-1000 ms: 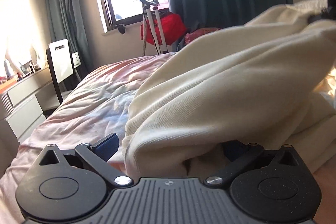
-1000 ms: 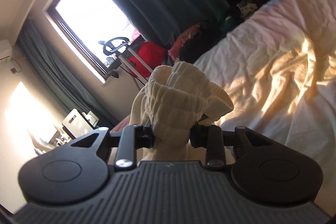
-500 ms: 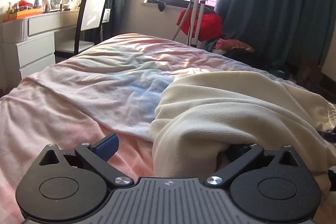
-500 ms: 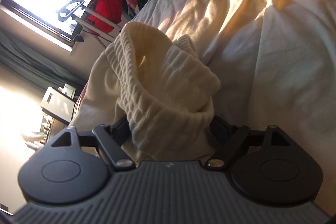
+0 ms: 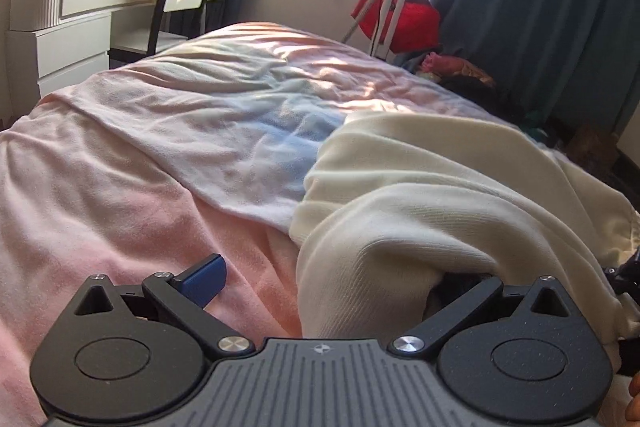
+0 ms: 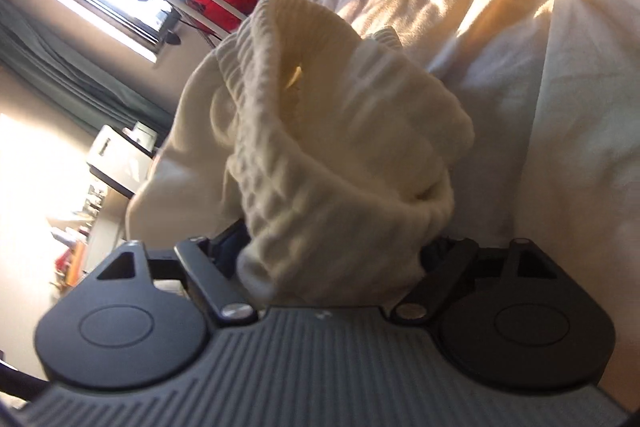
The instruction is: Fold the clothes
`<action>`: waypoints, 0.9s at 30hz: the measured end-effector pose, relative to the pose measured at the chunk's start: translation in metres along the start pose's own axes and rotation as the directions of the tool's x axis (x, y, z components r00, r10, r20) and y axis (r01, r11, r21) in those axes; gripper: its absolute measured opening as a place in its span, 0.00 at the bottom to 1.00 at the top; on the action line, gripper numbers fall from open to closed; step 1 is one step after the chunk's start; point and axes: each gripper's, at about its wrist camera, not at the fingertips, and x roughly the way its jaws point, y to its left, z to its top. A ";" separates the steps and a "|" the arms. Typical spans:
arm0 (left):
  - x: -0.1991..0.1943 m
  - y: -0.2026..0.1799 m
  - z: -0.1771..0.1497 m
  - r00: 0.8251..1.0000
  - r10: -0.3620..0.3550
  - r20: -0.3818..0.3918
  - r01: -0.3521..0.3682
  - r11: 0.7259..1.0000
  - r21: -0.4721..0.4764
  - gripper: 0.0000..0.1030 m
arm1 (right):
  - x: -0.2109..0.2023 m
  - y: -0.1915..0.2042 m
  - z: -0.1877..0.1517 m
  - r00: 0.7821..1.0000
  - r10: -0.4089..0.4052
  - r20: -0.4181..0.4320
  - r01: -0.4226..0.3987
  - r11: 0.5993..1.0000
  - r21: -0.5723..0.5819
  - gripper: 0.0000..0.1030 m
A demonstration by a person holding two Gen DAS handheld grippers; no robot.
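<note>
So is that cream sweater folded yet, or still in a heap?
Still a heap: the cream sweater lies bunched and rumpled on the bed.

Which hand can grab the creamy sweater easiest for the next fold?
Probably the right. The ribbed edge of the sweater sits bunched between the jaws of the right tool, which are closing. The left tool is open, its blue finger bare over the bedspread, cloth covering only its other side.

My right gripper [image 6: 334,251], jaws closing yet wide apart, has a cream ribbed knit sweater's cuff [image 6: 340,155] bunched between them above the pale rumpled bedsheet [image 6: 568,115].
</note>
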 end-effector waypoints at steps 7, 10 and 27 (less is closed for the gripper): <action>-0.020 0.042 0.013 0.937 -0.328 -0.119 0.285 0.917 -0.281 0.99 | -0.027 0.022 0.003 0.989 -0.020 0.143 0.031 0.997 -0.077 0.44; -0.024 0.054 0.018 0.864 -0.500 -0.062 0.448 0.818 -0.360 1.00 | -0.030 0.018 0.005 0.987 -0.023 0.156 0.030 0.998 -0.046 0.43; 0.004 0.058 0.025 0.871 -0.492 -0.013 0.446 0.800 -0.401 0.46 | -0.031 0.025 0.005 0.986 -0.028 0.163 0.035 0.999 -0.039 0.42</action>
